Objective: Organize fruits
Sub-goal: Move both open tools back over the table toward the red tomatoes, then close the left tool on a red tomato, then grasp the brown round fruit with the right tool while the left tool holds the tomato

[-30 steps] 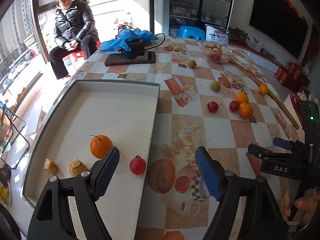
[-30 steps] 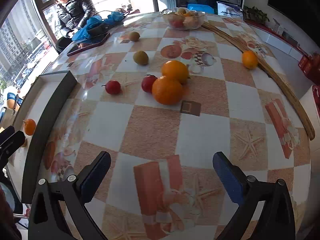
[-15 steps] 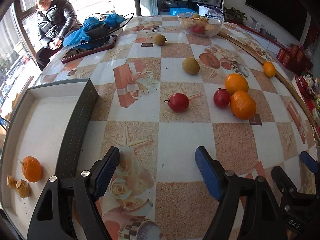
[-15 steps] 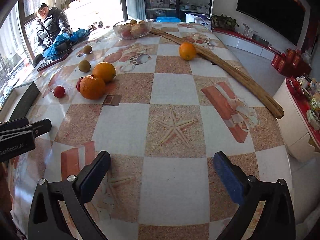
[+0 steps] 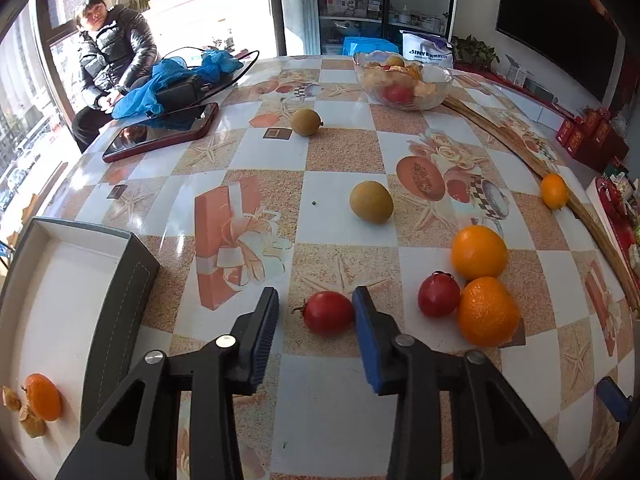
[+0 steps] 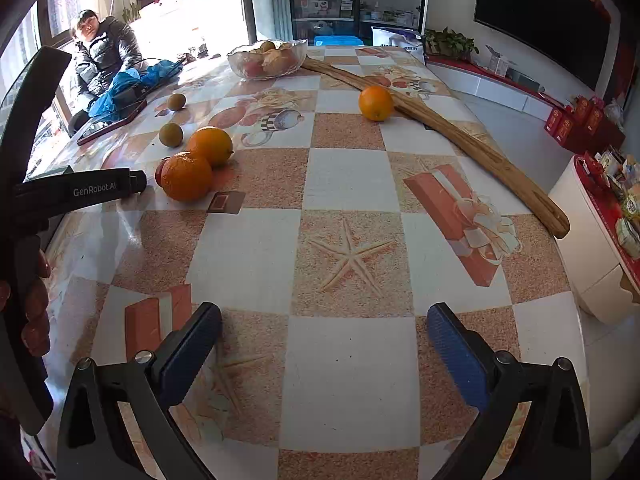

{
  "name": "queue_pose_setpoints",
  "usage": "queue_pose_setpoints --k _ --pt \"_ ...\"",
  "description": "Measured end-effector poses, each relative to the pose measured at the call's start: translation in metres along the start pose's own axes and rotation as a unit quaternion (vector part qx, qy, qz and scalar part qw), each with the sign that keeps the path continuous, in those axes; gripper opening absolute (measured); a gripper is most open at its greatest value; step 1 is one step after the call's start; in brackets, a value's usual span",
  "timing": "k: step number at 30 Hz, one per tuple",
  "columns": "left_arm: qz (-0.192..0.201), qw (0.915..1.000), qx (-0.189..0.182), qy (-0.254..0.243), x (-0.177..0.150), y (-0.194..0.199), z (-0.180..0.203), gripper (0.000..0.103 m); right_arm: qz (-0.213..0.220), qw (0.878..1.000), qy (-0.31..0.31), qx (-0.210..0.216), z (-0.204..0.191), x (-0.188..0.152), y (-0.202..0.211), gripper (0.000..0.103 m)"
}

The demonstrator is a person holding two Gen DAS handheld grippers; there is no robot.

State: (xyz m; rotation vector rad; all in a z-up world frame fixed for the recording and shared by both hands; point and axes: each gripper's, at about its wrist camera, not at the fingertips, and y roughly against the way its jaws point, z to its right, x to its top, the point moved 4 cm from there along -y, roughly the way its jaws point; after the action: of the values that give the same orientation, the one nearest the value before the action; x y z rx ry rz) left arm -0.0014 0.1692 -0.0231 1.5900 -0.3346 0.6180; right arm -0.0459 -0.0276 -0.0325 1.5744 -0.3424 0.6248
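In the left wrist view my left gripper [image 5: 316,310] is open, its jaws on either side of a small red fruit [image 5: 328,312] on the table; the right pad [image 5: 366,336] touches or nearly touches it, the left pad stands apart. To its right lie a second red fruit [image 5: 439,294] and two oranges [image 5: 487,311] [image 5: 479,252]. Two brown-green fruits [image 5: 371,201] [image 5: 306,122] lie farther back. A grey tray [image 5: 120,300] at the left holds a small orange [image 5: 42,396]. My right gripper [image 6: 324,344] is open and empty over bare table.
A glass bowl of fruit [image 5: 402,80] stands at the far side. A lone orange [image 6: 375,103] rests against a long wooden stick [image 6: 460,140]. A phone [image 5: 160,132] and blue cloth [image 5: 172,80] lie at the back left. A person [image 5: 108,64] sits beyond the table.
My left gripper swung right from the tray, moved up to the small red fruit and narrowed its jaws around it. My right gripper turned right, away from the fruit cluster.
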Motion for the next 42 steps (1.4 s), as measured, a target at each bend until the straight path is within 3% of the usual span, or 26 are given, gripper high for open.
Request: queue_pose_setpoints --k 9,14,42 --pt "0.03 0.9994 0.014 -0.002 -0.048 0.032 -0.023 0.028 -0.001 1.0 0.001 -0.001 0.0 0.0 0.0 0.103" --pt "0.032 0.9992 0.0 0.024 -0.07 0.046 -0.041 0.028 -0.001 1.0 0.001 -0.002 -0.001 0.0 -0.001 0.103" --pt "0.033 0.9992 0.006 0.021 -0.072 0.047 -0.04 0.029 -0.002 1.0 0.002 -0.003 -0.001 0.001 -0.001 0.103"
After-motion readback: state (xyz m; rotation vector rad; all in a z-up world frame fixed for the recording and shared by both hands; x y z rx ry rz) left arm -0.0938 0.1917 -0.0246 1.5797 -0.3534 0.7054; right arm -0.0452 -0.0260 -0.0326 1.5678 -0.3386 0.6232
